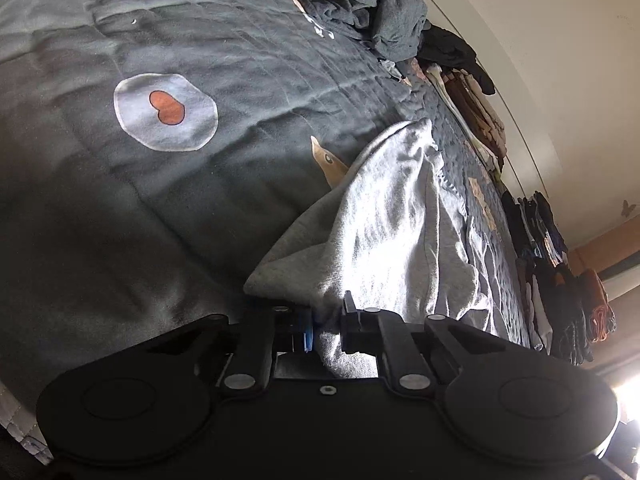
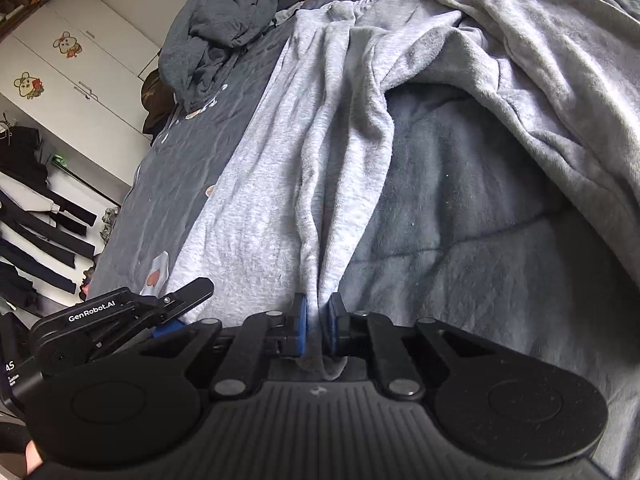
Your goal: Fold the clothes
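Both grippers, left (image 1: 326, 326) and right (image 2: 318, 326), fingers pinching grey garment (image 2: 320, 140), dark clothes heap (image 2: 216, 40) beyond, possibly towels.

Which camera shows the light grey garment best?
The right wrist view: the light grey garment stretches across the bed from the right hand-held gripper. The left wrist view shows only a bunched end at the left hand-held gripper.

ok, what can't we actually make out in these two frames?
- Left wrist view: the left tongs' grip point, buried in the light grey garment.
- Right wrist view: the garment's type; its far end runs off the top and right edges.
- Left wrist view: the stacked clothes by the wall, too small to identify.
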